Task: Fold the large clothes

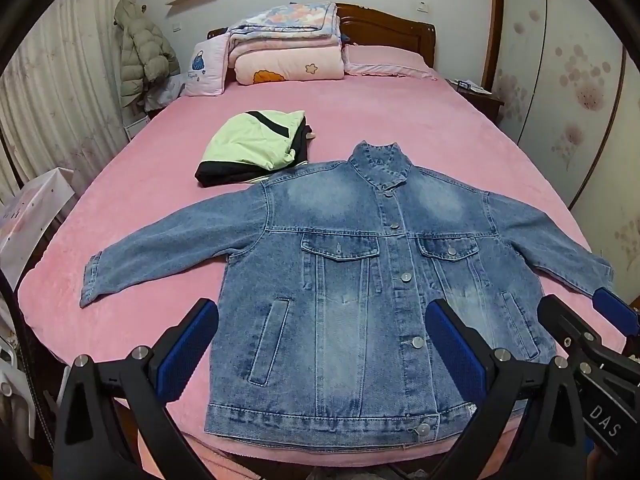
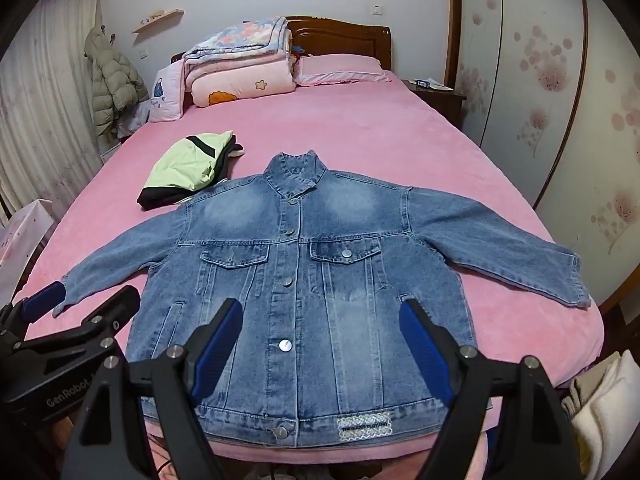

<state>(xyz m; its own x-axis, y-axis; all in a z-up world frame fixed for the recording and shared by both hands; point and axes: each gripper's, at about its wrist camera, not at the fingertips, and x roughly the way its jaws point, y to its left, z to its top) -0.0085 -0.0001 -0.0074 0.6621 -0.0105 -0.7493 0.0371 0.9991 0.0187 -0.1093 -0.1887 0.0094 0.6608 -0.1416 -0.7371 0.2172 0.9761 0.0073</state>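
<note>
Right now your biggest surface is the pink bed (image 1: 400, 128), which fills most of both wrist views and carries everything else. At its head, against the wooden headboard (image 1: 384, 24), you have a stack of folded quilts (image 1: 286, 48) with a flat pink pillow (image 1: 384, 62) beside it.

Your denim jacket (image 1: 344, 272) lies face up on the near half of the bed, buttoned down the front, collar pointing toward the headboard and hem along the near edge. Both sleeves are spread out to the sides, flat on the cover. A small patterned label (image 2: 363, 426) sits on the hem, seen from your right wrist camera; its lettering is too small for you to read.

Just beyond the jacket's shoulder, on the curtain side, rests a folded green and black garment (image 1: 254, 148); it seems to touch the shoulder seam, though the angle leaves that unsure.

Your left gripper (image 1: 322, 348) hangs above the lower front of the jacket with its blue pads spread wide, nothing between them but air, and they are clear of the cloth. Your right gripper (image 2: 322, 346) sits just beside it over the same lower front, equally wide apart and holding nothing. Each shows at the edge of the other's view, close side by side.
</note>
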